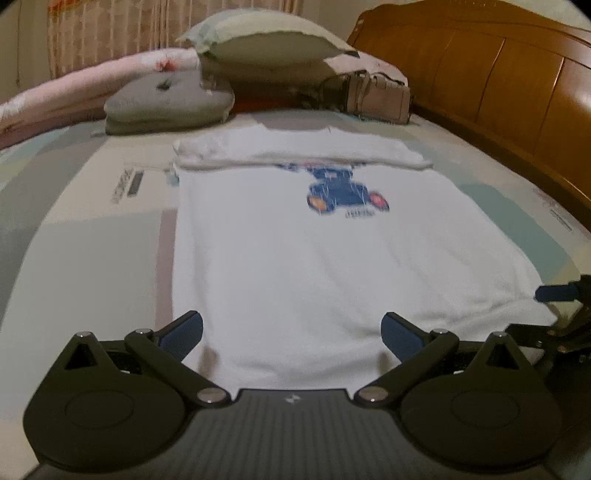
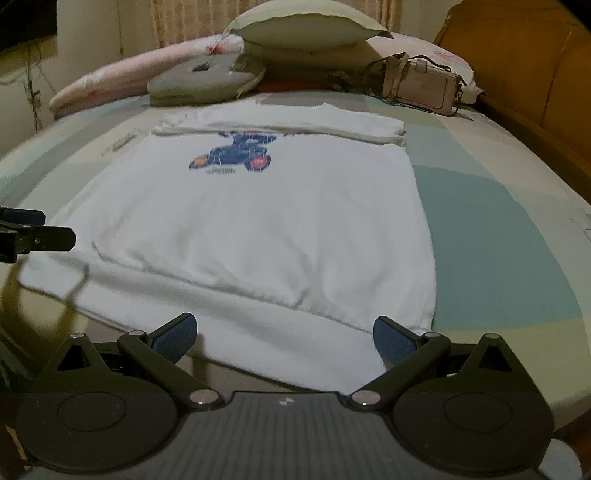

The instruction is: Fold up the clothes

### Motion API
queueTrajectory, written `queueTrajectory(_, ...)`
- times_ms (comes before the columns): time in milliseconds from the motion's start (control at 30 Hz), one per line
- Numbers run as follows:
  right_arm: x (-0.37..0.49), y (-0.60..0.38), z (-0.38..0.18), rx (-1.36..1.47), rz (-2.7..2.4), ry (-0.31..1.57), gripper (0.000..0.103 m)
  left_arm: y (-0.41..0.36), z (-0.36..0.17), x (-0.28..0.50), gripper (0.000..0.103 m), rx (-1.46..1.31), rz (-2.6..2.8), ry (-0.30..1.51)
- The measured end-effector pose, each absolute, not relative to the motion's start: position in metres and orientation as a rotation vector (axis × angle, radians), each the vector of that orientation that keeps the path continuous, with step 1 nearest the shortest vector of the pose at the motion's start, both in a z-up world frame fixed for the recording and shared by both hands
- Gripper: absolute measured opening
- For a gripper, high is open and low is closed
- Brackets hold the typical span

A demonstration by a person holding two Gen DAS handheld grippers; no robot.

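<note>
Both hand-held grippers, left hand-held gripper (image 1: 291,334) and right hand-held gripper (image 2: 282,336), gape wide, empty, at the near hem of the white T-shirt (image 1: 295,251) spread on the bed (image 2: 498,229). Its far end is already turned back over the print (image 1: 345,195). Bringing the hem up, if that fold remains, would need both corners pinched.

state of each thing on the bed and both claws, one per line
white t-shirt: flat on the bed, far end folded over, print showing
left claw: open, at the near hem, holding nothing
right claw: open, at the near hem, holding nothing
handbag: upright near the headboard
green pillow: propped on the bedding
</note>
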State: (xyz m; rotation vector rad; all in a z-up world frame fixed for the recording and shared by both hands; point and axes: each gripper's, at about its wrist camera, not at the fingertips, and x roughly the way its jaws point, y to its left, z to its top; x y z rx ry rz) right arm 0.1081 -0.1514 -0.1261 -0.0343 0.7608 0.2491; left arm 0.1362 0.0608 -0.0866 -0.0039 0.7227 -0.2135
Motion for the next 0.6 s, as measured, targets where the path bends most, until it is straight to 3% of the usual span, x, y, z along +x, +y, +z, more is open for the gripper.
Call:
queueTrajectory(300, 0.132, -0.154, -0.097, 0.048, 0.295, 0.667, 0.103, 0.089, -0.057, 0.217, 0.102, 0.082, -0.225, 0.618)
queueTrajectory(400, 0.153, -0.149, -0.098, 0.067, 0.312, 0.655, 0.103, 0.109, -0.071, 0.262, 0.101, 0.066, -0.212, 0.611)
queueTrajectory(467, 0.169, -0.145, -0.101, 0.081, 0.321, 0.654, 0.103, 0.123, -0.084, 0.292, 0.095, 0.045, -0.200, 0.620)
queueTrajectory(600, 0.197, -0.139, -0.106, 0.130, 0.388, 0.649, 0.103, 0.151, -0.109, 0.349, 0.036, -0.003, -0.175, 0.639)
